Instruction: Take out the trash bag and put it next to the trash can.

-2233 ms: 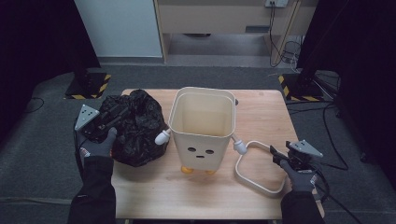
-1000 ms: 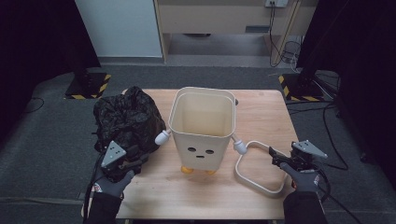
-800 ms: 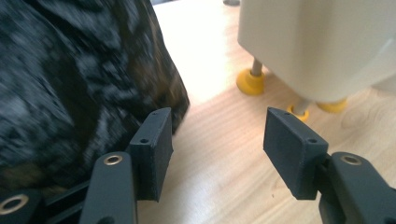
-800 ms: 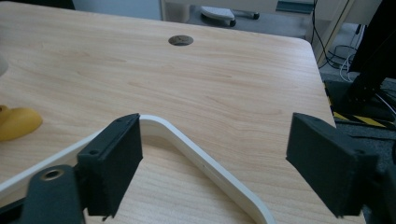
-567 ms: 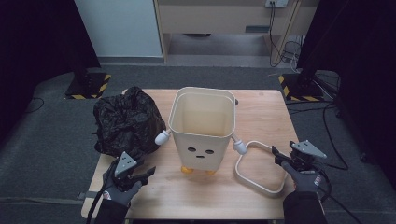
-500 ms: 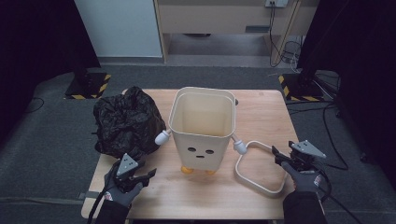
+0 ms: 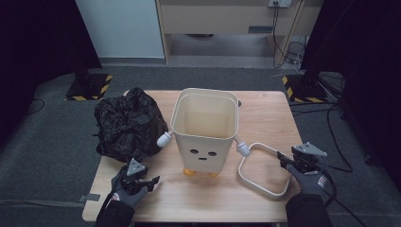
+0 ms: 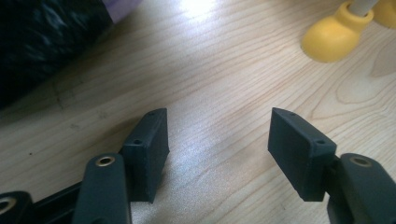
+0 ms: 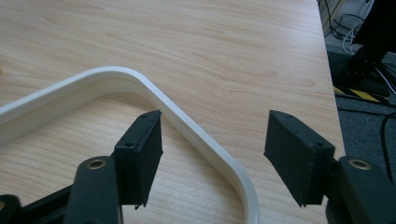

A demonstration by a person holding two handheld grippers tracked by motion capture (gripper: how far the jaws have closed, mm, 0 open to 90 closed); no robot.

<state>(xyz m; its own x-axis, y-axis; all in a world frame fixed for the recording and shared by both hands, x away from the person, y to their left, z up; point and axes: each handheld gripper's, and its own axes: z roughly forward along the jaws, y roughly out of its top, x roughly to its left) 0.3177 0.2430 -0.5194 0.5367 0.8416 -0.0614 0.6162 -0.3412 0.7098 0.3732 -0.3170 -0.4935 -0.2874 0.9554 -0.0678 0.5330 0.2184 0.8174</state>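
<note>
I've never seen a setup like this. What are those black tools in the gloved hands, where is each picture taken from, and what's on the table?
No robot here: a person in gloves holds a hand-held clamp tool in each hand. The high view looks down from above on the light wooden table. The other two pictures come from small cameras riding on each tool, looking along its two black fingers.

On the table stand a cream plastic bin with a little face and yellow feet, a crumpled black plastic bag and a white plastic rounded frame lying flat.

The left gripper is open over bare wood, holding nothing. The right gripper straddles the frame's rail; its fingers have just been closing but do not yet press on it.
</note>
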